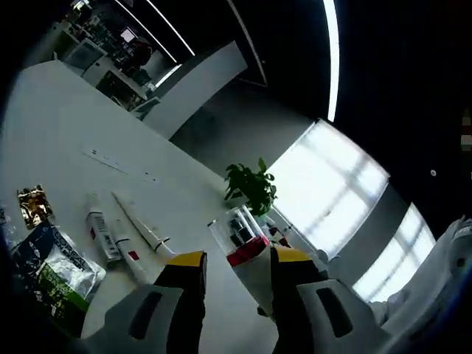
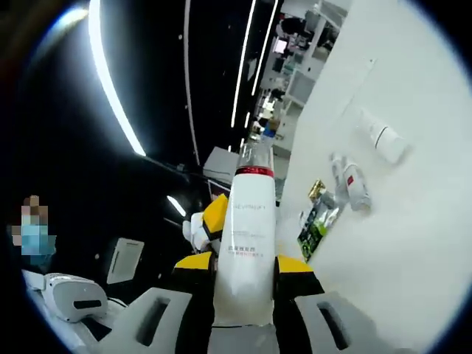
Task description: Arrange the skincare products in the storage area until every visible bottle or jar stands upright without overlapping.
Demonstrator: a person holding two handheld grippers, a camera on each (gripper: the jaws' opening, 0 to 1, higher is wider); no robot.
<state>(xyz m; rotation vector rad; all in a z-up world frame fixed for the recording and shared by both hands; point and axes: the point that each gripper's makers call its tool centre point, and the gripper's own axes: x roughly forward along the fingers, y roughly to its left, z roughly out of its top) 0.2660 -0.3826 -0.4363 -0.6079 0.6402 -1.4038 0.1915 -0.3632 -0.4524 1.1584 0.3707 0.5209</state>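
Right tongs: my right gripper [image 2: 240, 276] pinches the white bottle [image 2: 247, 243] low on its body, one jaw on each side; the clear cap with the red band points away from me, well above the table [image 2: 413, 221].

Left tongs: my left gripper [image 1: 236, 269] is pressed onto the same white bottle [image 1: 249, 269], near its red-banded end, judging by the yellow-tipped jaw seen beside the bottle in the right gripper view.

Where the rest lies: in the left gripper view, white tubes [image 1: 140, 232] lie flat on the table [image 1: 74, 110], far left of my jaws, beside a green-and-blue packet [image 1: 51, 273] and a gold wrapper [image 1: 33, 205]. A clear organiser [image 1: 240, 225] with dark items stands just beyond my jaws, near a potted plant [image 1: 251, 184].

Step in hand: I judge I am carrying this bottle to stand it up.

Doing it well: keep one firm pinch, let the other go only once the bottle is steady, turn it cap-up, lower the base flat onto bare table apart from the tubes, then loosen slowly.

Risk: a tall narrow bottle may tip if released tilted.
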